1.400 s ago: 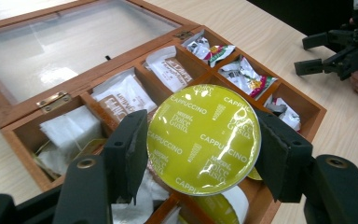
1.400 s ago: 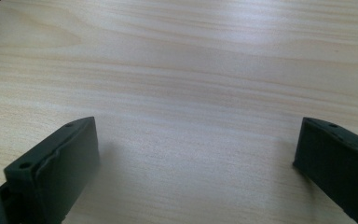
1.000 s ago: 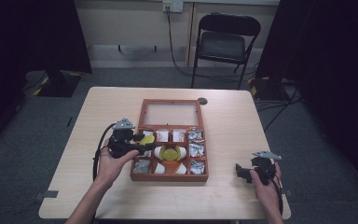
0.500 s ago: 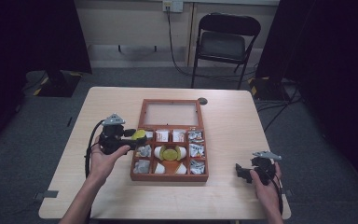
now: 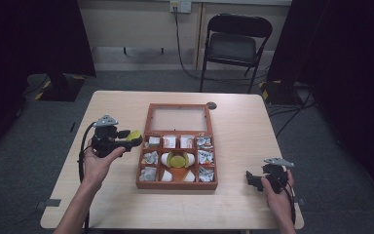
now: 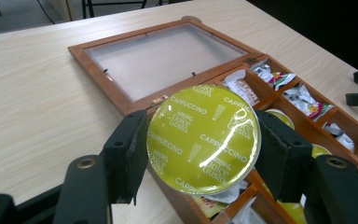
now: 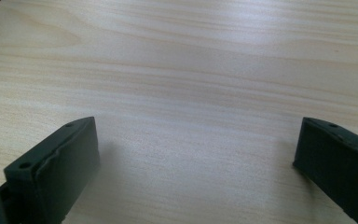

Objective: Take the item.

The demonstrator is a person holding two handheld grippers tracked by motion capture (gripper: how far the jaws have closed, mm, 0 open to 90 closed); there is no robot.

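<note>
left gripper [image 6: 200, 154]: fingers clamp coffee capsule [image 6: 204, 139] by its rim, at box's [image 5: 148, 184] 9 o'clock, above counter [image 5: 233, 209] | capsule light, stiff rim, foil lid slippery, dentable — grip sides | right gripper [image 7: 196, 163]: fingers wide, empty

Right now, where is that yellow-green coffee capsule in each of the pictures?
High view: the capsule sits left of centre, clamped in the left tool, just off the left edge of the wooden box.
Left gripper view: the capsule is in the middle, foil lid facing the camera, held between the two black jaws.
Right gripper view: it is not in this picture.
Shared landmark: the box's glass lid.
</note>
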